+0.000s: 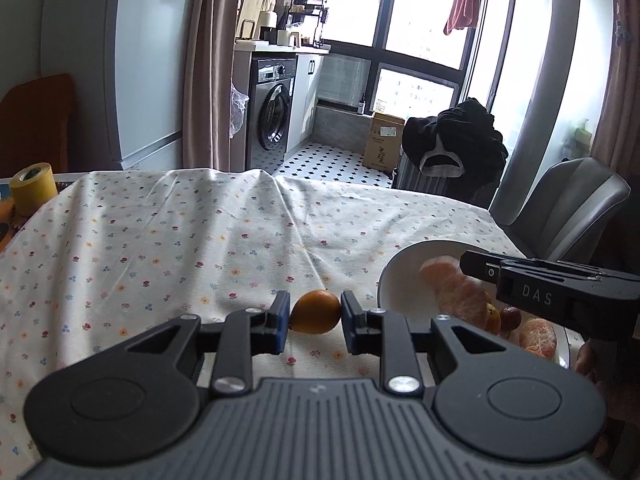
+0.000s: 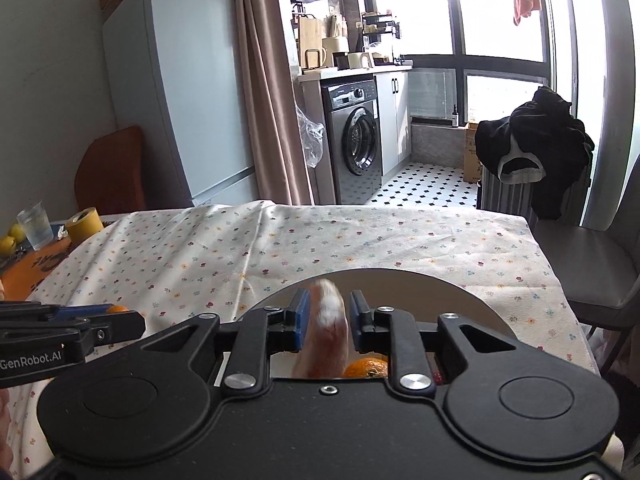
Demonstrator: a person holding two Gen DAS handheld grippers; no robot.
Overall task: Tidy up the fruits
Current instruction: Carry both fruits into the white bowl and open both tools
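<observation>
Left gripper [image 1: 315, 317] clamped on a small orange fruit [image 1: 316, 312], blue pads pressed against both its sides, held just above the flowered tablecloth [image 1: 160, 248]. Right gripper [image 2: 325, 322] over the white plate [image 2: 460, 304]; peeled citrus piece [image 2: 326, 332] between its blue pads, blurred, apparently touching the left pad with a thin gap at the right one, so cannot tell whether gripped or let go. In the left wrist view, right gripper [image 1: 472, 266] reaching in from the right over the plate [image 1: 394, 280], with the same peeled piece [image 1: 452, 288] beneath its tip. On the plate beside it: a second peeled citrus [image 1: 536, 338], a small orange fruit with peel on [image 1: 494, 318], and a dark reddish round fruit [image 1: 512, 314], all close together. From the right wrist view, an unpeeled orange [image 2: 368, 368] on the plate just behind the gripper body.

Farther left on the table, off the cloth: a roll of yellow tape [image 1: 34, 188], a drinking glass [image 2: 36, 230], and two yellow fruits [image 2: 10, 240] beside it. At the table's right edge, a grey chair [image 1: 568, 208]. Beyond, a radiator draped in black clothing [image 1: 456, 148], a cardboard box [image 1: 382, 142], a washing machine [image 1: 274, 112], a pale fridge [image 2: 176, 100] and bright windows.
</observation>
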